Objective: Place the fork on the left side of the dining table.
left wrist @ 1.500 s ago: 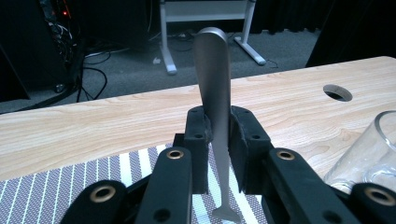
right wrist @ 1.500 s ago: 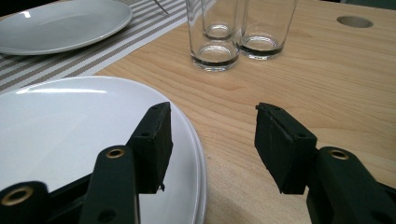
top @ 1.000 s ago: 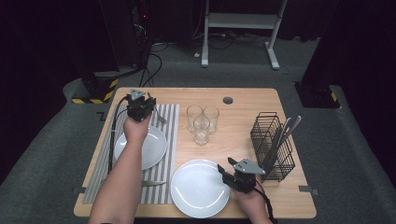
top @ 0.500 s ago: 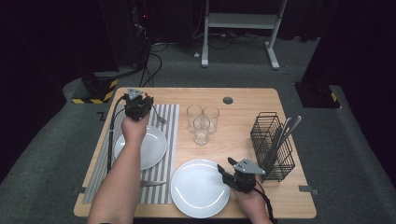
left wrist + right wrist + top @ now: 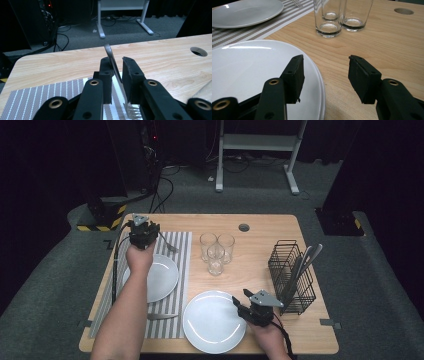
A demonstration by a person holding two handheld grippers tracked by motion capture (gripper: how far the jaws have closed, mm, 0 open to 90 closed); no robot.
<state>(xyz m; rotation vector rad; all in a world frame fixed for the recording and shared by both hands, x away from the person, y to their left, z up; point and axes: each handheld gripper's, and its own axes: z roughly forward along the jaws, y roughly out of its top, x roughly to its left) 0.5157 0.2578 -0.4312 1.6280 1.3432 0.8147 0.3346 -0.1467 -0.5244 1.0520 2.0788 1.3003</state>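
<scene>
High view: your left gripper [image 5: 159,237] is holding a fork [image 5: 168,244] over the far end of the striped placemat [image 5: 176,285]; your right gripper [image 5: 239,302] is waiting at the near plate [image 5: 214,322], right of that placemat.

Left gripper view: jaws are pinching the fork [image 5: 117,75], seemingly with slight slack.

Right gripper view: jaws are standing spread and empty, beside the near plate [image 5: 249,72].

Fork [image 5: 117,75] tines cut off by the left gripper view's lower edge; handle part hidden between black jaws. Cutlery in the wire basket [image 5: 292,276] too small to tell apart. Near plate [image 5: 244,72] cropped at left.
</scene>
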